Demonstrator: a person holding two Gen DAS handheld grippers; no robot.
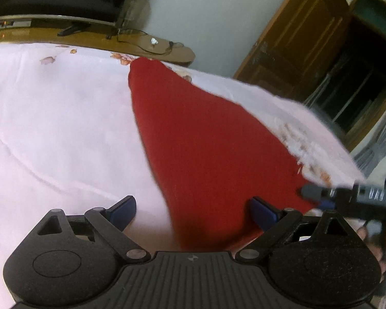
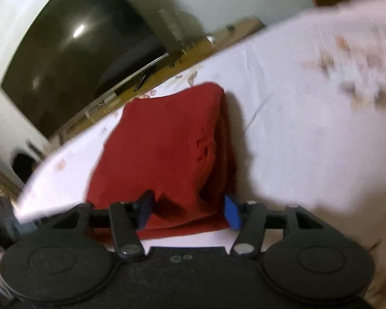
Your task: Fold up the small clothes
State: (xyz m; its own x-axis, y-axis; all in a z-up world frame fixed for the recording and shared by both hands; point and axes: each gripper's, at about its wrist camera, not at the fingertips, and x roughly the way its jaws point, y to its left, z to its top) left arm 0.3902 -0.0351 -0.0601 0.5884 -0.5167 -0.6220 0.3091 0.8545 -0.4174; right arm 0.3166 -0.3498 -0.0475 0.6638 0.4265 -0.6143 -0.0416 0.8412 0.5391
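Both views are moderately lit by soft, diffuse indoor light, and the pale pink floral bedsheet (image 1: 51, 118) reads bright, almost washed out. The dark open doorway (image 1: 357, 85) at the right of the left wrist view stays deep in shadow. In the right wrist view a small white glare spot sits on the black glossy television screen (image 2: 72, 59). The folded red cloth (image 2: 167, 149) casts a soft shadow on the sheet along its right side. Motion blur smears both pictures, strongest at the right edge: the sheet's flower print there streaks out of focus. Fisheye distortion bends the bed edge and the brown wooden shelf (image 1: 95, 38) into curves.
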